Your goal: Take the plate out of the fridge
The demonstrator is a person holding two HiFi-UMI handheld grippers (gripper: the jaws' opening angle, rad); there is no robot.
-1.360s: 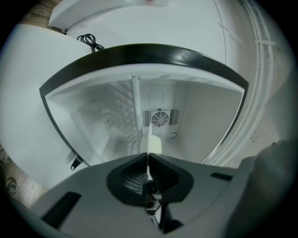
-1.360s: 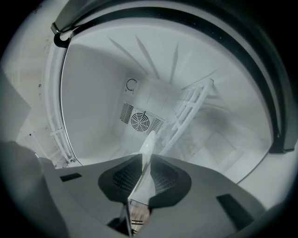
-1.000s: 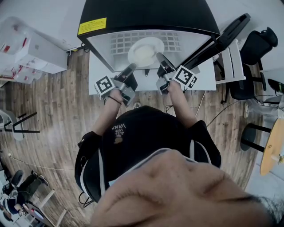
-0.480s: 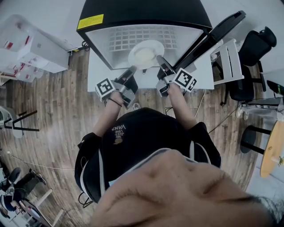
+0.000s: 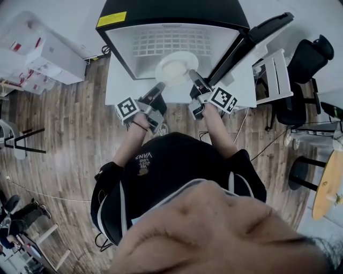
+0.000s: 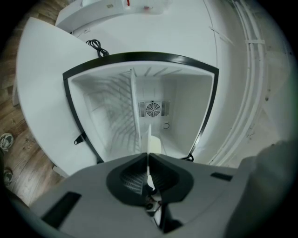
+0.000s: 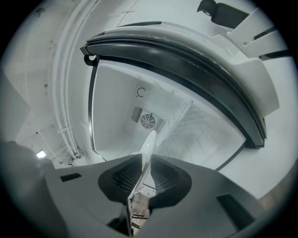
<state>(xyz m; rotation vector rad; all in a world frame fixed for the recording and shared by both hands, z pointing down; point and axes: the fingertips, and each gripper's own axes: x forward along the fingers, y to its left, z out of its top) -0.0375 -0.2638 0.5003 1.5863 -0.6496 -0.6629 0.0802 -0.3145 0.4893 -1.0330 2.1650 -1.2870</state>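
A white plate (image 5: pixel 174 68) hangs level at the mouth of the small black fridge (image 5: pixel 171 13), partly past its front edge. My left gripper (image 5: pixel 159 86) is shut on the plate's left rim and my right gripper (image 5: pixel 192 74) is shut on its right rim. In the left gripper view the plate (image 6: pixel 150 142) shows edge-on, running out from the closed jaws of the left gripper (image 6: pixel 147 157) toward the white fridge interior (image 6: pixel 111 107). In the right gripper view the plate's rim (image 7: pixel 149 142) is likewise pinched in the right gripper (image 7: pixel 145 159).
The fridge stands on a white table (image 5: pixel 115 88), its door (image 5: pixel 252 37) swung open to the right. A wire shelf (image 5: pixel 171 40) lies inside. A black chair (image 5: pixel 305 75) and a round wooden table (image 5: pixel 328 182) are at the right, white boxes (image 5: pixel 45 59) at the left.
Both grippers have drawn back a little toward the person with the plate between them, so the plate now sits further out over the fridge's front edge.
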